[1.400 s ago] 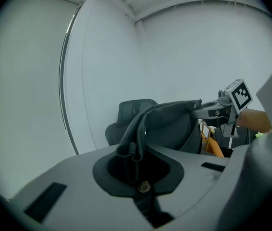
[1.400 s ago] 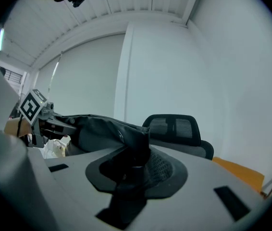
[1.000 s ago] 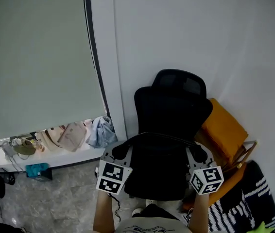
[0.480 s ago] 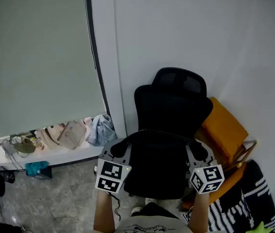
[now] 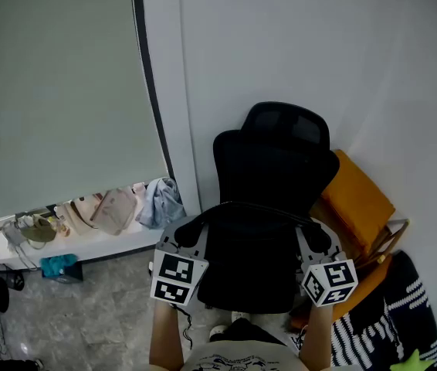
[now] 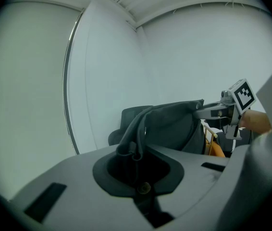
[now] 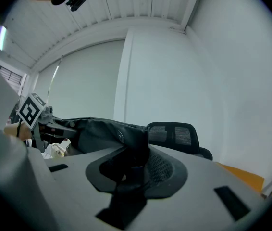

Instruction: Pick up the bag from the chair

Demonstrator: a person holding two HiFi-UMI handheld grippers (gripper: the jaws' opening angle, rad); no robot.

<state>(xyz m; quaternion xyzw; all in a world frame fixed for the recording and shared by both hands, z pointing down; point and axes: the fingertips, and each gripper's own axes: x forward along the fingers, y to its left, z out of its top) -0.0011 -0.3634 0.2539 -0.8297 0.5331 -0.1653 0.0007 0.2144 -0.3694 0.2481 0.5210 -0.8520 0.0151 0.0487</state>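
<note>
The bag (image 5: 251, 265), a soft black one, hung stretched between the two tongs in front of the black office chair (image 5: 276, 157), just as it had a second before. Neither hand had shifted; only the head camera's aim had drifted, so that the chair sat slightly higher in the head view. At the left, the left tongs (image 6: 134, 154) were closed down on the bag's rolled strap edge, their jaws almost fully together on it. From there the bag's upper edge ran across to the right, where the right tongs (image 7: 132, 163) were clamped on a thicker fold of its fabric, their jaws standing a little wider. Farther right an orange folding chair (image 5: 357, 203) leaned by the wall, untouched. With bag and seat both black, it could not be told whether the bag's bottom had cleared the office chair. The unchanged two-sided hold suggested that the grasp was secure and that the lift was either paused or already finished.
</note>
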